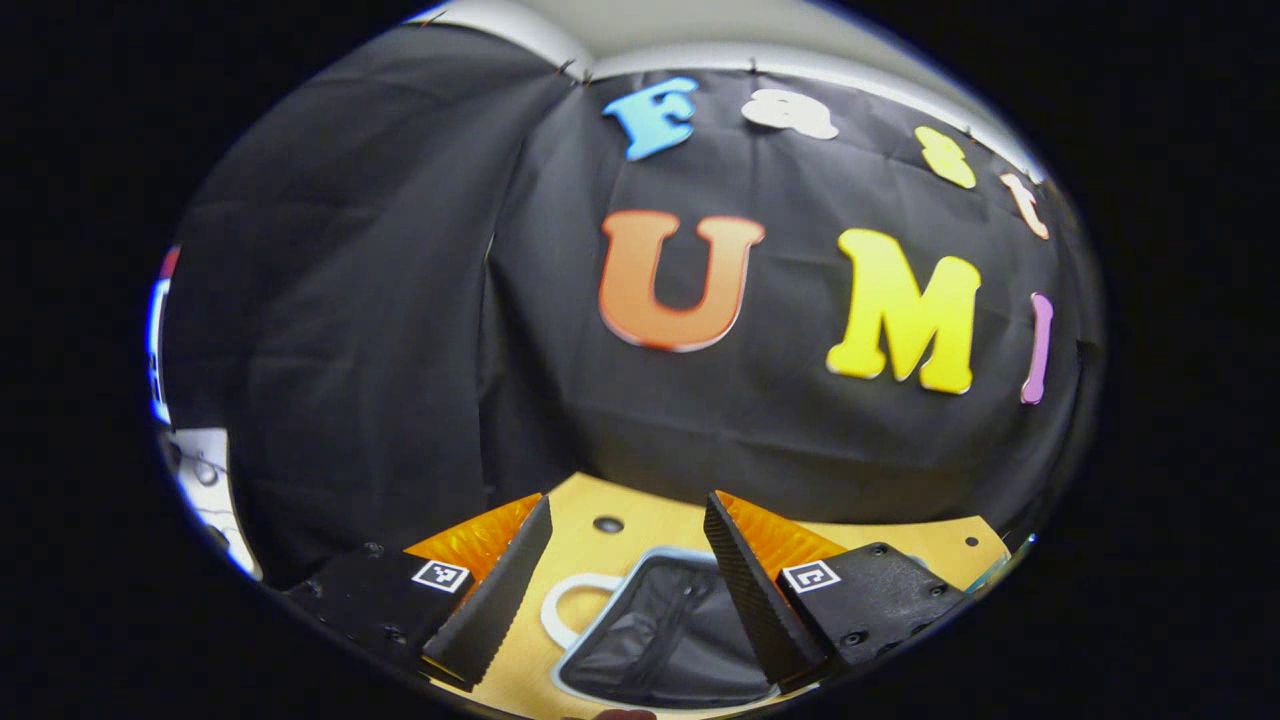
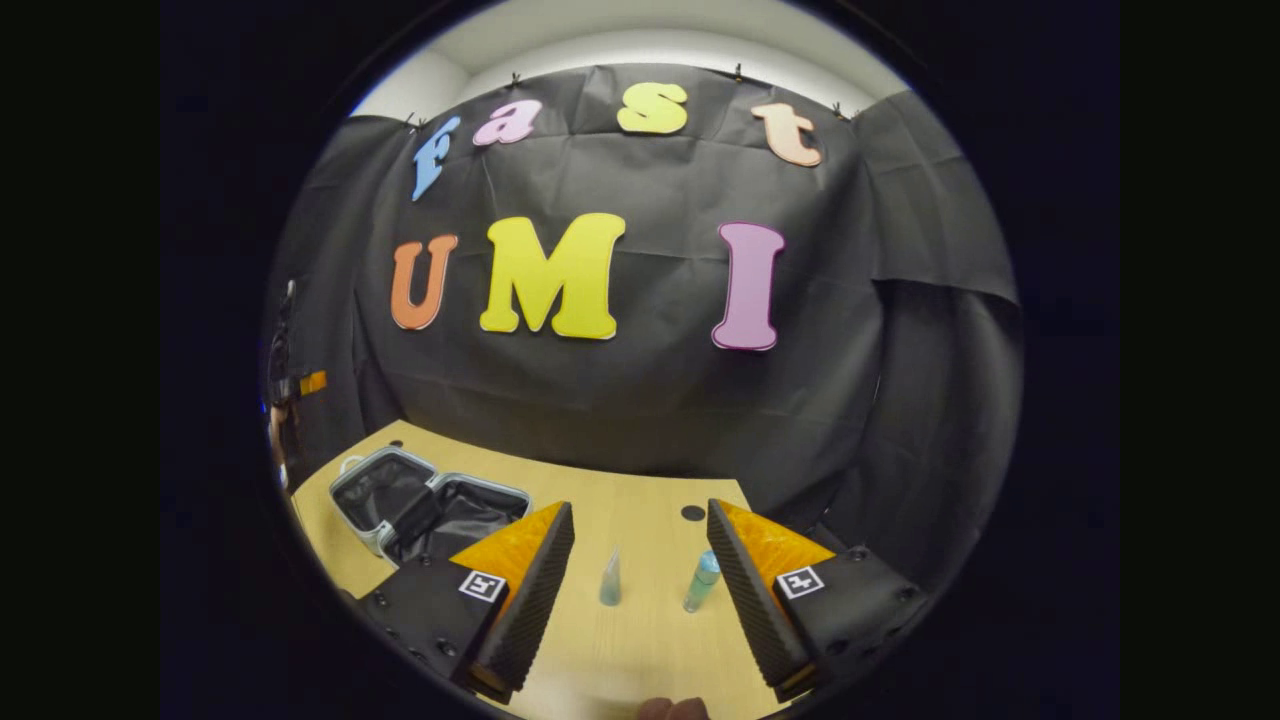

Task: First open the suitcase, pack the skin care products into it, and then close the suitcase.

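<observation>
Matt light wood table [image 2: 640,640]; dark cloth lining in suitcase [image 2: 425,510]; clear glossy plastic bottles [image 2: 702,582].

Pale wood bench [image 2: 640,620], light tan with faint grain, dotted by a dark round hole [image 2: 693,513]. Open suitcase [image 2: 425,505] — pale blue-grey shell and rim, black fabric lining inside, white handle [image 1: 563,610] in the left gripper view. Clear, faintly grey cone-shaped bottle [image 2: 610,580] standing on the bench. Beside it a teal-green bottle [image 2: 702,582] with a lighter blue cap. Black cloth wall [image 2: 650,400], matt and creased. White ceiling strip [image 2: 640,45] above. Gripper bodies black — each bearing a small black-and-white square marker [image 2: 799,581].
</observation>
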Demonstrator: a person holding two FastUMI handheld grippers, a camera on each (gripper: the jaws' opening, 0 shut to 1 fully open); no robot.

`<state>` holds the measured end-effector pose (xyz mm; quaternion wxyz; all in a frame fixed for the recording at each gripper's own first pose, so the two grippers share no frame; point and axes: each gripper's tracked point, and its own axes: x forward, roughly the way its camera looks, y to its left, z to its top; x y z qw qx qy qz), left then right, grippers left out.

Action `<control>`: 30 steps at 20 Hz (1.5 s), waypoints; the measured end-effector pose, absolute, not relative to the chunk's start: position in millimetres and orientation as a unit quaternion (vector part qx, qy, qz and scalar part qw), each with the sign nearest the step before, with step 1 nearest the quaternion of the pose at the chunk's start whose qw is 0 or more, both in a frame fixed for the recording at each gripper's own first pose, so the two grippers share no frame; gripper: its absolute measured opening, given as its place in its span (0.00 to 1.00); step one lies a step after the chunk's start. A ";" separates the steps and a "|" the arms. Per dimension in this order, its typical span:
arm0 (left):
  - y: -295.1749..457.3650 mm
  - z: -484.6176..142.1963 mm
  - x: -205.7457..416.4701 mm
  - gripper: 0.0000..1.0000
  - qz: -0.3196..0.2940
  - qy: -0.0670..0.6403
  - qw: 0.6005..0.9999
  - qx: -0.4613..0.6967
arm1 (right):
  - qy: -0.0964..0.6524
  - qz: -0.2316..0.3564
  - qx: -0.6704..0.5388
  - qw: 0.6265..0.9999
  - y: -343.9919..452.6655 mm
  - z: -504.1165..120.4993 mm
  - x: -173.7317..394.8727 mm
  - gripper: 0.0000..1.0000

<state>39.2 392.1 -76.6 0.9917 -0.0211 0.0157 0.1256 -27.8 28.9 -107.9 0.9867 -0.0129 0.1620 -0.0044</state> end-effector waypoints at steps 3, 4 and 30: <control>314.3 -42.0 29.8 0.97 0.087 -0.004 0.996 0.013 | 0.148 -0.010 -0.004 0.989 6.8 -102.6 -32.7 0.80; 289.4 -40.2 26.4 0.97 0.079 -0.005 0.997 0.015 | 0.140 -0.014 -0.005 0.990 -1.8 -98.0 -33.6 0.80; -143.8 -376.5 30.6 0.99 -0.166 0.291 0.942 0.006 | 0.240 -0.072 -0.018 0.968 -179.4 -197.4 -82.8 0.80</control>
